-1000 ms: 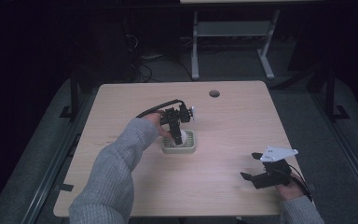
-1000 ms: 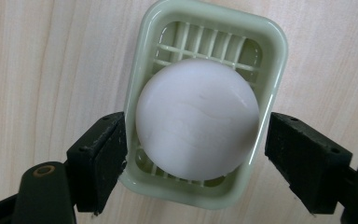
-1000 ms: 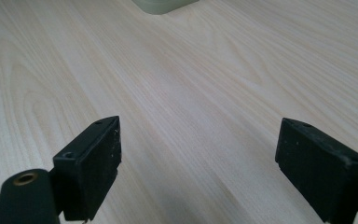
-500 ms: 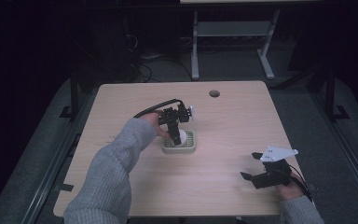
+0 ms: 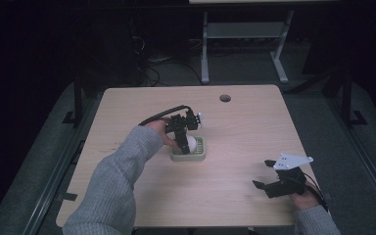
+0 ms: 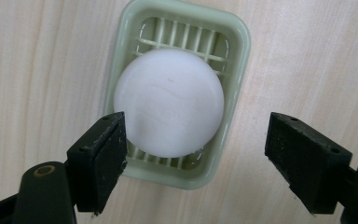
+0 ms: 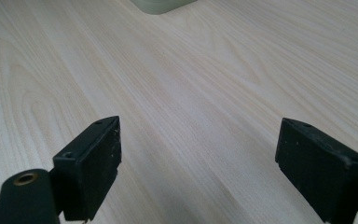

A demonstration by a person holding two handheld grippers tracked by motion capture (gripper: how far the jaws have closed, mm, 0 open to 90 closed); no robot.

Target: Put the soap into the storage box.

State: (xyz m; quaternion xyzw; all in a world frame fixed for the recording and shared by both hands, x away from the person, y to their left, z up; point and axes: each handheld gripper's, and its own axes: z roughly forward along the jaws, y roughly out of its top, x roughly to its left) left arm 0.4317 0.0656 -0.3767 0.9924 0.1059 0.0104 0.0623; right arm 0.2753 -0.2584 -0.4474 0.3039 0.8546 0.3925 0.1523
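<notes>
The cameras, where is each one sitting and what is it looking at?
High view: above the person's side, looking forward and down on the table; both sleeves and hands show.
Left gripper view: on the left gripper, looking straight down at the white soap in its green soap dish.
Right gripper view: on the right gripper, low over bare wood.
Shared: all three show the dish.

The place looked like a lab or test room: a bare wooden table [image 5: 245, 147] with a cable hole [image 5: 224, 98] stood on grey carpet, loose cables [image 5: 152, 68] and a metal stand [image 5: 245, 34] behind it in dim light.
</notes>
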